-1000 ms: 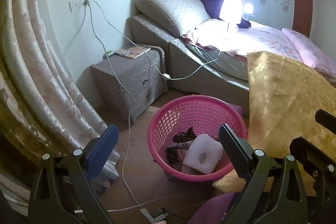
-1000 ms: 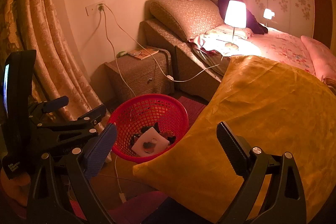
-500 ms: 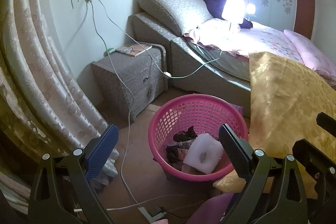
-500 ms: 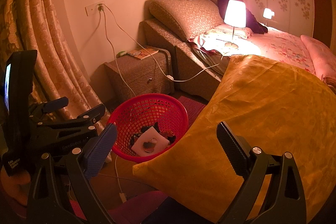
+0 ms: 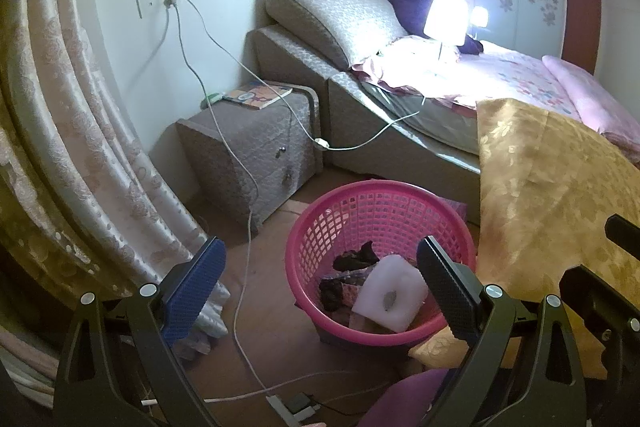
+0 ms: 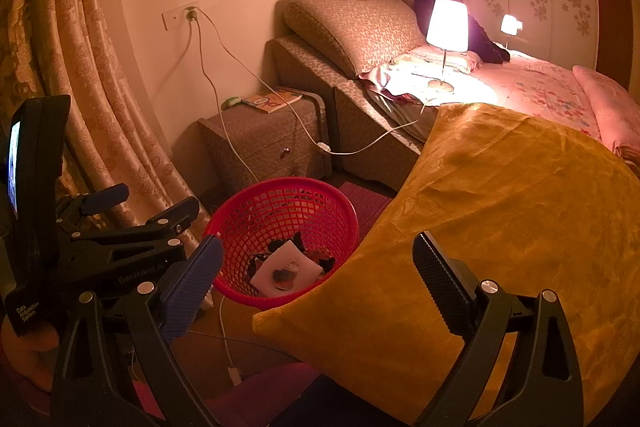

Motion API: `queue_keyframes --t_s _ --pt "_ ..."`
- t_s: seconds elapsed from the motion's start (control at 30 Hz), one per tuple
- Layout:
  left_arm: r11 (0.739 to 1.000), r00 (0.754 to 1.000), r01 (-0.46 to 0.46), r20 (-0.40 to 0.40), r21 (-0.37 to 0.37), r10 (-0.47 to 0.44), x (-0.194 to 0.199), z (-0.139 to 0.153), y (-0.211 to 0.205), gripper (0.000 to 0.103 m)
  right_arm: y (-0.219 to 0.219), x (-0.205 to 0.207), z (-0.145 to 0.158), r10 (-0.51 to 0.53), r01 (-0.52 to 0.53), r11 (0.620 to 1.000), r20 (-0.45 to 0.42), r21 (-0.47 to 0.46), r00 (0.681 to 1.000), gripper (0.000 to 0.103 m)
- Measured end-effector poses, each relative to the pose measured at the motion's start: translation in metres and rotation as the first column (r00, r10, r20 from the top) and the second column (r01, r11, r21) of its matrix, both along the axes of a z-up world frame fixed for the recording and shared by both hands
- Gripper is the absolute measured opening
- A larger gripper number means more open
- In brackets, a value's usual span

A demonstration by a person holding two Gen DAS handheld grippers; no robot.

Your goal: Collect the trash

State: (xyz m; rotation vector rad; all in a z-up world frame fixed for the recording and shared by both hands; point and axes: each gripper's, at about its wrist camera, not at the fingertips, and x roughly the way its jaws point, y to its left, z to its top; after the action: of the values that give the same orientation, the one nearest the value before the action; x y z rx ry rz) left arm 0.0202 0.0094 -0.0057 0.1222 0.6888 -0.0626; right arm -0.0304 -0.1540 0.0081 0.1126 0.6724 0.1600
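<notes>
Two grippers, both w/ jaws spread wide, nothing held. Left gripper (image 5: 320,287): pink basket (image 5: 312,227) straight ahead on the floor between its fingers; trash in it, white foam block (image 5: 390,297) plus dark scraps. Right gripper (image 6: 316,271): same basket ahead-left, gold cushion (image 6: 500,227) filling ahead-right, overlapping the basket rim.

Only right view shows left gripper's body, at its left, w/ lettering "GenRobot.AI" and a tag, approx. "Data Acquisition System". Only left view shows power strip (image 5: 296,405) on floor just below the fingers.

Book (image 6: 272,101) on nightstand (image 6: 260,143): cover text unreadable.
</notes>
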Motion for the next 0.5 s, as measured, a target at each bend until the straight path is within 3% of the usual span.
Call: queue_keyframes --t_s 0.5 --pt "1.000 1.000 0.016 0.013 -0.007 -0.016 0.0011 0.0034 0.0027 0.093 -0.0065 -0.0020 -0.0069 -0.013 0.013 1.000 -0.010 0.010 1.000 0.093"
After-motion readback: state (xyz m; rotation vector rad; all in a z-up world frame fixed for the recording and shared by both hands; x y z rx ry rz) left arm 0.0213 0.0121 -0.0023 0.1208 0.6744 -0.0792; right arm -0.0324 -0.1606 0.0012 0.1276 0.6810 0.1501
